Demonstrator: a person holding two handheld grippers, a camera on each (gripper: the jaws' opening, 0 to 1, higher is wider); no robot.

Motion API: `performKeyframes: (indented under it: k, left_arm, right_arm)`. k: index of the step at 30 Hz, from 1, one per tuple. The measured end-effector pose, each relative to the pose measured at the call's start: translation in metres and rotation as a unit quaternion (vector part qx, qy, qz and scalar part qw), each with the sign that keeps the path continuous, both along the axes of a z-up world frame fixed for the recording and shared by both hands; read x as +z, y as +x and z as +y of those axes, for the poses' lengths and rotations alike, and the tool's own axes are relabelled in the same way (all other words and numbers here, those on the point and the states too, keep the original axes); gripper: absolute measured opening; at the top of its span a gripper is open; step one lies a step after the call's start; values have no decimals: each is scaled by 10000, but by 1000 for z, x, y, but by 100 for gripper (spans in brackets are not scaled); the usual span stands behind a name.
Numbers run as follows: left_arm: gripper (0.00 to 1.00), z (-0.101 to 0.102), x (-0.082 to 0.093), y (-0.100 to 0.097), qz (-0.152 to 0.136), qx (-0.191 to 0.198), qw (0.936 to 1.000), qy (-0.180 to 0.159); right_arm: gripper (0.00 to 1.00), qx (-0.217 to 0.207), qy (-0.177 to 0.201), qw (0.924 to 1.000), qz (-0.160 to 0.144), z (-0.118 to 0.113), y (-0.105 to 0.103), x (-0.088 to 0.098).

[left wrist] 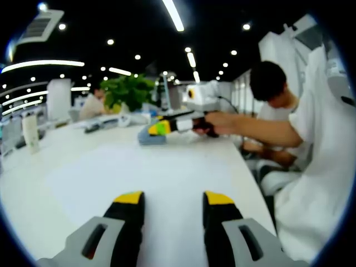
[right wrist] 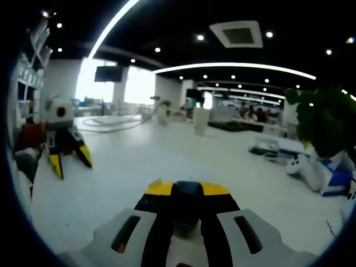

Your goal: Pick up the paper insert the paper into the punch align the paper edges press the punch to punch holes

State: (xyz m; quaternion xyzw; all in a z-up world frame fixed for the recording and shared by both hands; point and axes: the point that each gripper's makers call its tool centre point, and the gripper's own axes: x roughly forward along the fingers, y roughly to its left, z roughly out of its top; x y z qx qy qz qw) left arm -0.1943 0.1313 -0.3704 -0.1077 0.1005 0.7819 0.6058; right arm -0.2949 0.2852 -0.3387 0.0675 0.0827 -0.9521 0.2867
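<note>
My left gripper (left wrist: 173,198) hovers low over the white table (left wrist: 67,156), jaws wide open and empty; in the right gripper view the left gripper (right wrist: 70,161) hangs open at the left. A pale sheet of paper (left wrist: 156,172) lies flat just ahead of it, faint against the table. Farther back, a hand (left wrist: 214,121) holds my right gripper (left wrist: 157,129) against a small blue-grey punch (left wrist: 150,138). In the right gripper view my right gripper (right wrist: 187,189) has its yellow-tipped jaws close together around the dark punch (right wrist: 187,196). I cannot see whether paper is inside the punch.
The person in white (left wrist: 311,167) sits along the table's right edge. A green plant (left wrist: 129,89) stands at the back, with white and blue items (right wrist: 328,172) below it. An upright card (left wrist: 30,132) stands at the far left. Another person (left wrist: 92,104) sits in the distance.
</note>
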Motion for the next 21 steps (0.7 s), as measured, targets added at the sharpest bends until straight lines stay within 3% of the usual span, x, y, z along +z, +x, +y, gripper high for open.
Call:
performKeyframes:
  k: [21]
  left_arm:
    - [44,0,1,-1,67,20,10000,1]
  right_arm:
    - [19,-186,3,9998,-32,17,-19,-1]
